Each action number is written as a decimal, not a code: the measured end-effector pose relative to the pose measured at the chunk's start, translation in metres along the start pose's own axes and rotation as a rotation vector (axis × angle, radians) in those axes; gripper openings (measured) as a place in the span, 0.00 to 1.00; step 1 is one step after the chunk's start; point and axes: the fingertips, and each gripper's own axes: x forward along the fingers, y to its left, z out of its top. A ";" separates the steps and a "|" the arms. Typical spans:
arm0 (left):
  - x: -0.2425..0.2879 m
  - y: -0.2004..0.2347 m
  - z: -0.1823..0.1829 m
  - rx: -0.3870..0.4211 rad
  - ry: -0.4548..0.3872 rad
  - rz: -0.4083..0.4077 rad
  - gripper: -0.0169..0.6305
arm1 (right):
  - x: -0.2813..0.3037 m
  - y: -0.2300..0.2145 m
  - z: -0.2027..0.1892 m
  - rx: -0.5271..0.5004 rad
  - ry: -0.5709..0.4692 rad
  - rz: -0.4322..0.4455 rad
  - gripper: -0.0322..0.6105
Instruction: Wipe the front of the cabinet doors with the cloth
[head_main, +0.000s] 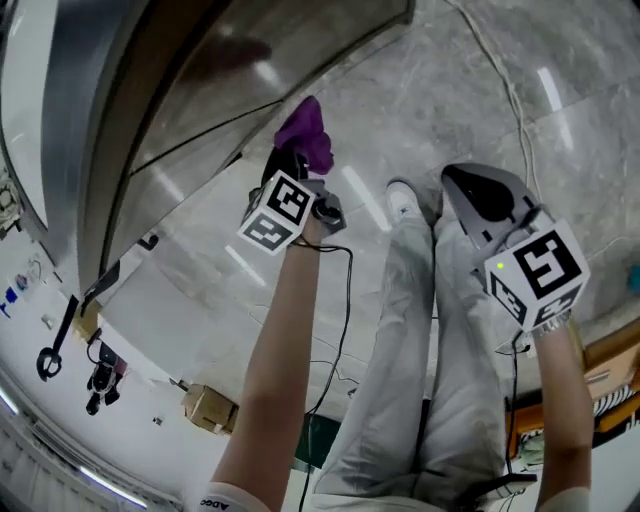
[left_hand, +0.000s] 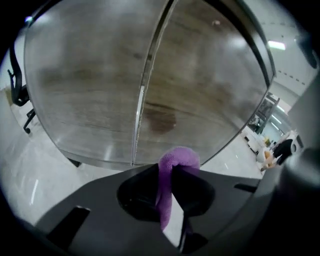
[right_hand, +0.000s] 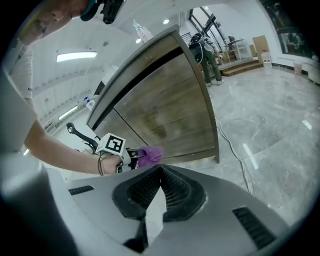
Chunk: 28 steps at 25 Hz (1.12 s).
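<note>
The wooden cabinet doors (left_hand: 85, 85) fill the left gripper view, with a seam between them and a darker smudge (left_hand: 160, 120) on the right door. My left gripper (left_hand: 172, 167) is shut on a purple cloth (left_hand: 176, 159), which bulges out past the jaw tips and faces the lower part of the doors; I cannot tell whether it touches them. In the head view the purple cloth (head_main: 308, 133) sticks out of the left gripper (head_main: 290, 165) beside the cabinet (head_main: 230, 90). My right gripper (right_hand: 161, 168) is held back over the floor, shut with nothing in it.
A cable (head_main: 500, 80) trails over the grey marble floor to the right of the cabinet. The person's legs and a white shoe (head_main: 403, 200) are below the grippers. A cardboard box (head_main: 208, 407) lies at the lower left. An office chair (left_hand: 20, 95) stands left of the cabinet.
</note>
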 end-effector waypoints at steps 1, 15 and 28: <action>-0.014 -0.006 0.005 -0.009 -0.022 -0.003 0.10 | -0.004 0.004 0.005 0.001 0.001 0.010 0.09; -0.150 -0.008 0.095 -0.006 -0.298 -0.003 0.10 | -0.006 0.077 0.046 -0.183 0.058 0.161 0.09; -0.179 0.026 0.182 -0.109 -0.490 -0.144 0.10 | 0.053 0.140 0.052 -0.149 0.051 0.108 0.09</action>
